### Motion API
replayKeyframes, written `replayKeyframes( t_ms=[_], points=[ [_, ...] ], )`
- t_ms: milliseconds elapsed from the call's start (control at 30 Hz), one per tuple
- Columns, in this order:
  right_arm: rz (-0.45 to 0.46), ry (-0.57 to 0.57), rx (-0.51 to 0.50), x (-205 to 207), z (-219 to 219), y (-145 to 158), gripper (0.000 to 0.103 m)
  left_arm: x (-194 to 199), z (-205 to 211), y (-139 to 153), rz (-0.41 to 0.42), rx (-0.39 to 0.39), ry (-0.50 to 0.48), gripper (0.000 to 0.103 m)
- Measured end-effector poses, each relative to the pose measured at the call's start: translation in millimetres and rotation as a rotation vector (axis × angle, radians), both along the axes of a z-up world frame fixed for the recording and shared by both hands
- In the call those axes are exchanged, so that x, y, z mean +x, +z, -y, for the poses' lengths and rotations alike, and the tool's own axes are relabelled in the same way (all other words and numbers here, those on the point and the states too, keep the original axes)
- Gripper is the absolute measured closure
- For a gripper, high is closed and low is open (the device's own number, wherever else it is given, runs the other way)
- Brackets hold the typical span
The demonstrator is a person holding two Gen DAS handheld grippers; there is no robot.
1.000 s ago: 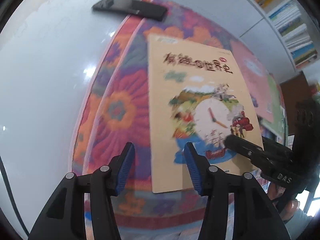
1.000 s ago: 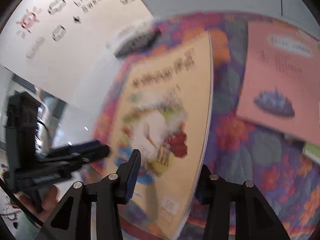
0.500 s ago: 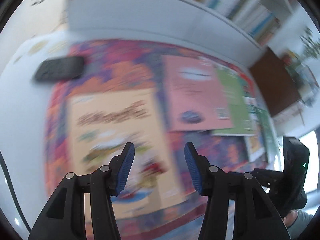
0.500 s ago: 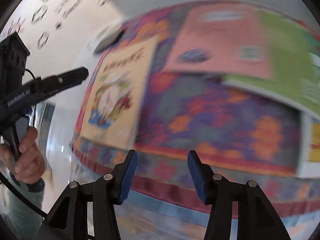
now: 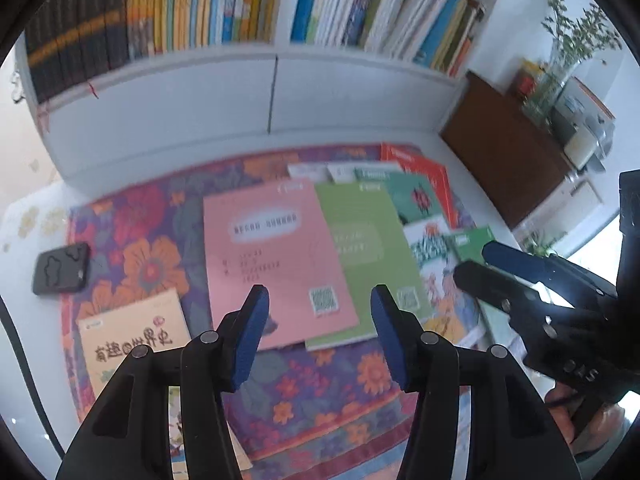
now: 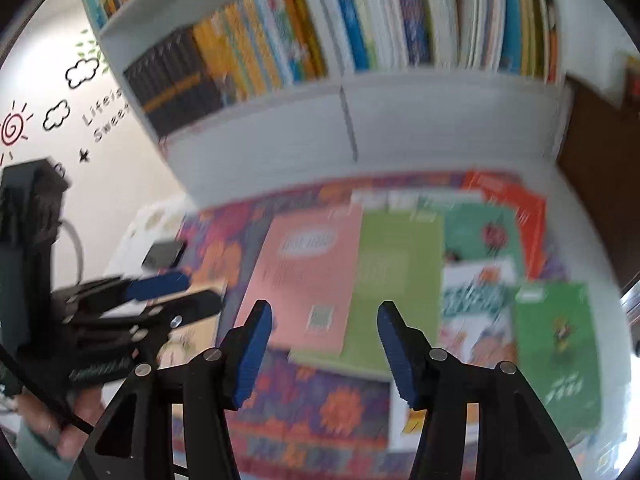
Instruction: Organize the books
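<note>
Several thin books lie flat on a flowered cloth (image 5: 152, 216). A beige picture book (image 5: 132, 344) is at the near left, with a pink book (image 5: 272, 256) and a light green book (image 5: 368, 256) in the middle. My left gripper (image 5: 320, 300) hangs above the pink and green books, its jaws opening with nothing between them. My right gripper (image 6: 325, 312) hovers over the same pink book (image 6: 308, 264) and green book (image 6: 392, 280), jaws also opening and empty. Each gripper shows in the other's view: the right gripper (image 5: 472, 259) and the left gripper (image 6: 202, 290).
More books overlap to the right: a dark green one (image 5: 416, 200), a red one (image 5: 420, 168), a bright green one (image 6: 556, 340). A black phone (image 5: 60, 268) lies left of the cloth. A packed white bookshelf (image 5: 240, 8) stands behind, beside a brown cabinet (image 5: 508, 152).
Both grippers have risen and drawn back from the beige book, which left the right jaws and now lies flat at the near left. The views now take in the other books and the shelf.
</note>
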State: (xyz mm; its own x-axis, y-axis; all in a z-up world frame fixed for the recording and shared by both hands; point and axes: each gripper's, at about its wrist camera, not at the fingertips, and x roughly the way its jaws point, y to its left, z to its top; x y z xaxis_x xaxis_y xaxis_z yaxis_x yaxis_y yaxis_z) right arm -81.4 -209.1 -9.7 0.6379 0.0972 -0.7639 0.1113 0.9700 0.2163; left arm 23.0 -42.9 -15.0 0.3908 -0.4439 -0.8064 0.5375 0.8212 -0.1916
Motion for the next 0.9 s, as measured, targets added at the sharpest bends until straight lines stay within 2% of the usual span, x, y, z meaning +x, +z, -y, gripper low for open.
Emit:
replayKeyframes(
  t_ms=[33,67,133,167,267,367,467,633,700,733,833,900],
  points=[
    [0.013,-0.018,-0.008,3,4,4,0.049,-1,3,5,0.026,0.016,0.021,0.05],
    [0.018,-0.035,-0.011,5,8,7,0.048,-2,5,8,0.049,0.038,0.045,0.038],
    [0.01,-0.051,-0.017,8,15,5,0.045,-5,6,7,0.102,0.077,0.097,0.029],
    [0.001,-0.051,-0.02,10,16,2,0.044,-4,4,4,0.097,0.082,0.107,0.029],
    [-0.046,-0.047,-0.002,18,20,-15,0.044,3,-5,-11,0.005,0.057,0.135,0.029],
    [-0.069,-0.056,0.048,20,26,-26,0.044,8,-12,-19,0.001,0.066,0.157,0.029],
    [-0.076,-0.049,0.038,26,22,-34,0.044,16,-11,-31,-0.008,0.089,0.145,0.029],
    [-0.133,-0.048,0.059,45,15,-64,0.045,39,-10,-72,-0.073,0.13,0.117,0.03],
    [-0.171,-0.055,0.071,52,13,-79,0.049,49,-12,-89,-0.104,0.123,0.131,0.031],
    [-0.194,-0.06,0.083,56,13,-88,0.051,54,-14,-97,-0.125,0.116,0.136,0.034],
    [-0.248,-0.073,0.122,66,13,-112,0.055,69,-17,-122,-0.184,0.119,0.149,0.051],
    [-0.269,-0.068,0.123,73,9,-124,0.056,77,-17,-136,-0.202,0.148,0.168,0.052]
  ],
)
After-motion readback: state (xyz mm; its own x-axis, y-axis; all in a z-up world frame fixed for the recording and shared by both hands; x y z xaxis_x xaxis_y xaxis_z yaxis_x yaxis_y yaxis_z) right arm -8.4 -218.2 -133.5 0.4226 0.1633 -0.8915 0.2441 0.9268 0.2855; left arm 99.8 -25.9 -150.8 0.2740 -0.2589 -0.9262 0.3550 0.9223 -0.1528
